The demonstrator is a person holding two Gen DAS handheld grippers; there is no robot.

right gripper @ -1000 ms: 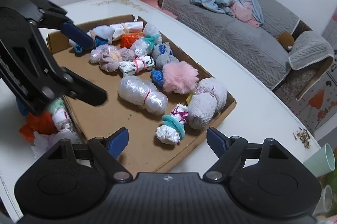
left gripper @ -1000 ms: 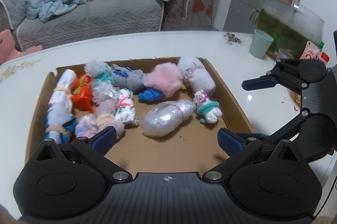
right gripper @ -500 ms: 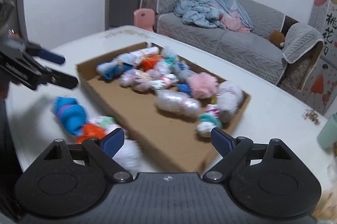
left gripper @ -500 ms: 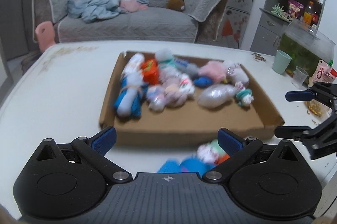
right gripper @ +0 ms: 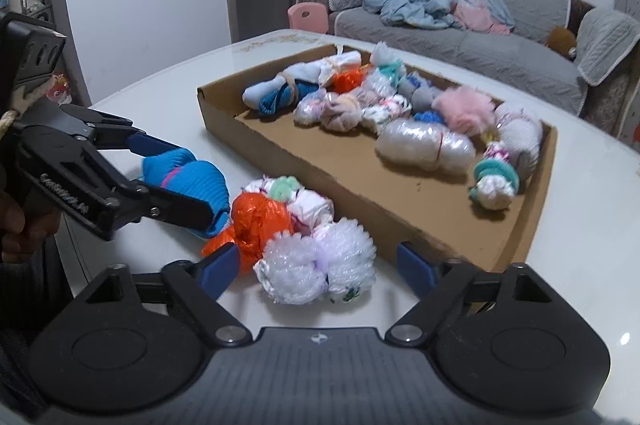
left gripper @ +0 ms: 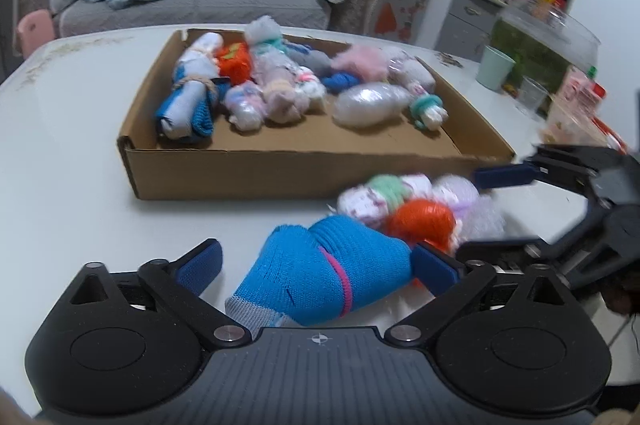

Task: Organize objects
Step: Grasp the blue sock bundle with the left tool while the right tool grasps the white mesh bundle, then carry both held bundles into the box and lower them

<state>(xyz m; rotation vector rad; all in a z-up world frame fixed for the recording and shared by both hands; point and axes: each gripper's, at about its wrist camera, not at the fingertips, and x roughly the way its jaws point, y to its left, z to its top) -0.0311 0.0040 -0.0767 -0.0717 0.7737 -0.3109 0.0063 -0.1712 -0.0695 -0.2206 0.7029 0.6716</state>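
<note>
Pickup is in hand: the blue rolled sock [left gripper: 320, 269] on the worktop [left gripper: 72, 153] before the cardboard tray [left gripper: 280, 173] is straddled by the left gripper [left gripper: 316, 263], jaws closing but not yet pressing, while the right gripper [right gripper: 316, 265] closes around the white bundle [right gripper: 316, 267]; squeezing, then lifting trayward, seems called for.

Near half of cardboard tray [right gripper: 400, 185] floor bare, open to entry from above. Far half packed with bundles. Tray's near wall [left gripper: 280, 173] blocks level entry. Loose bundles [right gripper: 304, 225] crowd table [left gripper: 60, 145] before it; left of tray clear.
</note>
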